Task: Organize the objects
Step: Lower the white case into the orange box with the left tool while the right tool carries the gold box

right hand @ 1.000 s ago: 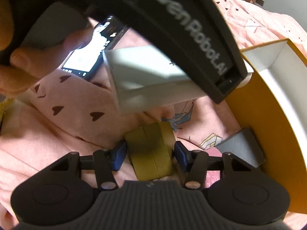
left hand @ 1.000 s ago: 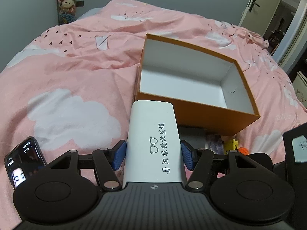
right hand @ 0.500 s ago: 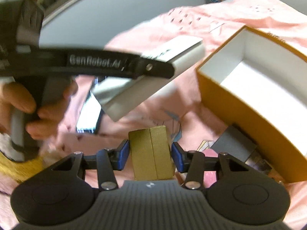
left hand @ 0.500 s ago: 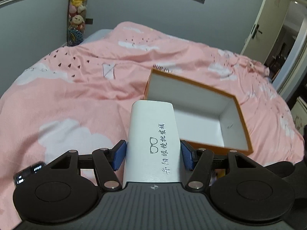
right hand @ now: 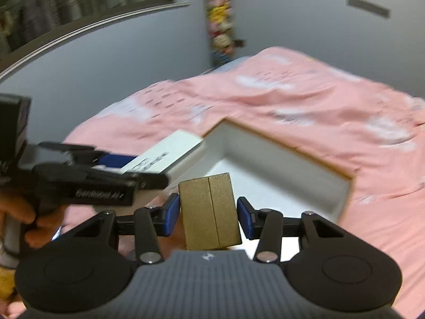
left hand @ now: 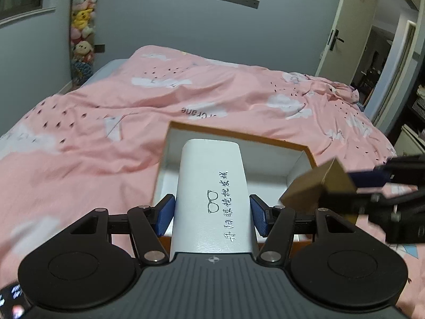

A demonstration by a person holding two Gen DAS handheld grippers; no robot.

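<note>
My left gripper (left hand: 212, 212) is shut on a white glasses box (left hand: 212, 186) with printed glasses and Chinese text, held above the near end of an open orange box (left hand: 239, 133) with a white inside. My right gripper (right hand: 208, 212) is shut on a small gold box (right hand: 208, 210), held over the orange box's (right hand: 279, 143) near left part. The gold box (left hand: 318, 188) and the right gripper show at the right of the left wrist view. The white box (right hand: 164, 156) and the left gripper show at the left of the right wrist view.
The orange box lies on a bed with a pink cloud-print duvet (left hand: 132, 122). A column of plush toys (left hand: 81, 40) hangs on the far wall. A door (left hand: 345, 34) stands open at the right. A lit phone (left hand: 13, 297) lies at the bottom left.
Both grippers rose and moved forward with their boxes; the white box and the gold box now hang over the orange box instead of in front of it.
</note>
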